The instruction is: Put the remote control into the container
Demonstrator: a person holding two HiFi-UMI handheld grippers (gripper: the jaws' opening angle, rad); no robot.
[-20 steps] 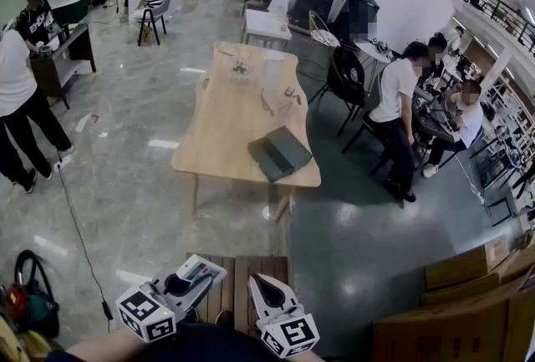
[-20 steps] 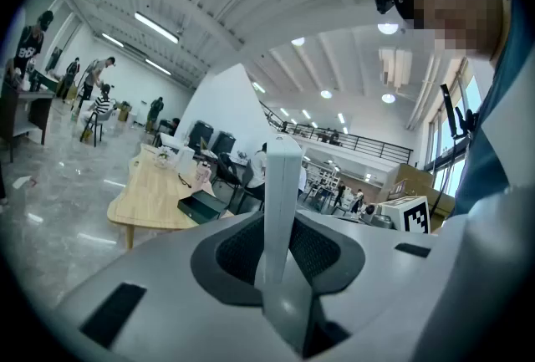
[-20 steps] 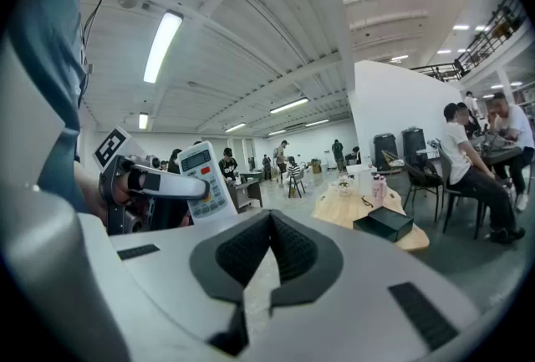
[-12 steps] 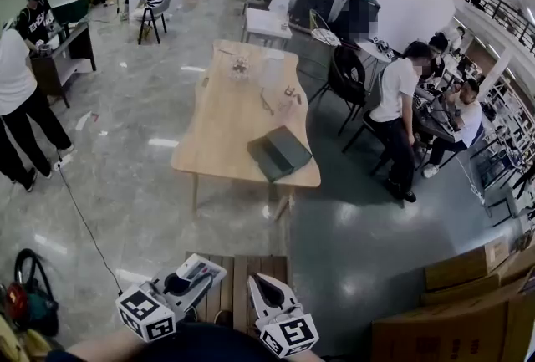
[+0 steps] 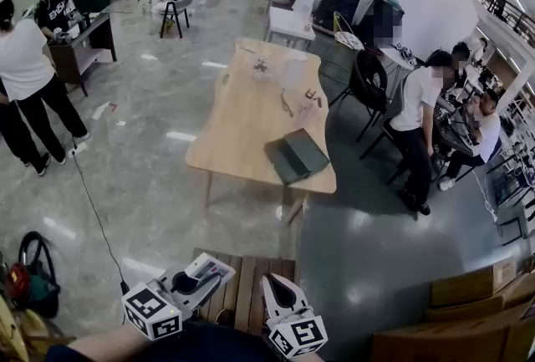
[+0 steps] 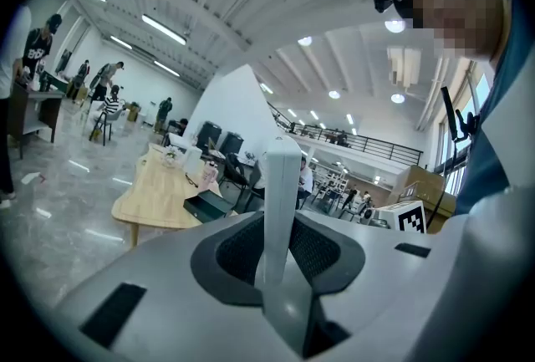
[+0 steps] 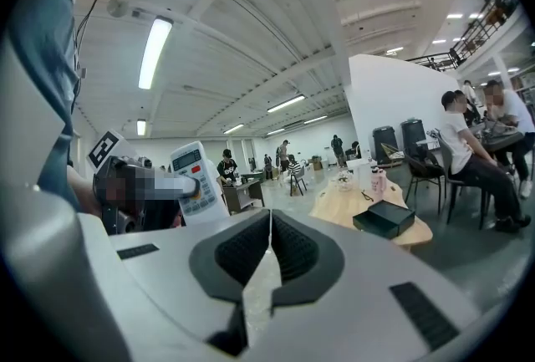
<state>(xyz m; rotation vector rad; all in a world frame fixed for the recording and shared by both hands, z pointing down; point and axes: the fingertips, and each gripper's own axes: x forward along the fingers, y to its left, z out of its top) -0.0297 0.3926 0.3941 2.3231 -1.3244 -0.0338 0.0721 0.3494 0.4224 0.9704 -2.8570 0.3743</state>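
**Remote control clamped in the left gripper, far from the container**

At the far left a person in a white top (image 5: 25, 68) stands on the glossy grey floor (image 5: 142, 176), and a thin black cable (image 5: 94, 214) runs across it towards the bottom of the head view.

Low in the frame, the left gripper (image 5: 201, 275) is held close to the person's body, its marker cube nearest the camera. Its jaws are clenched on the remote control (image 5: 216, 266), a white handset with its button face turned up. In the left gripper view the remote stands edge-on between the two dark pads, which press on its sides. The right gripper view shows its small screen and rows of buttons.

Just under both grippers lies a slatted wooden bench (image 5: 242, 293).

The right gripper (image 5: 274, 289) is beside the left one and close to it, but not touching. Its jaws are pressed together along a thin seam with nothing between them.

Further off, past open floor, stands a long light wooden table (image 5: 242, 118). The container (image 5: 297, 155), a dark flat box, sits on the near right part of the tabletop, close to the edge. It is well apart from the remote control. Small items lie at the far end of the table, too small to tell.

To the right of the table a person in a white shirt (image 5: 418, 114) stands near a black chair (image 5: 368, 80). Cardboard boxes (image 5: 468, 302) fill the lower right corner.
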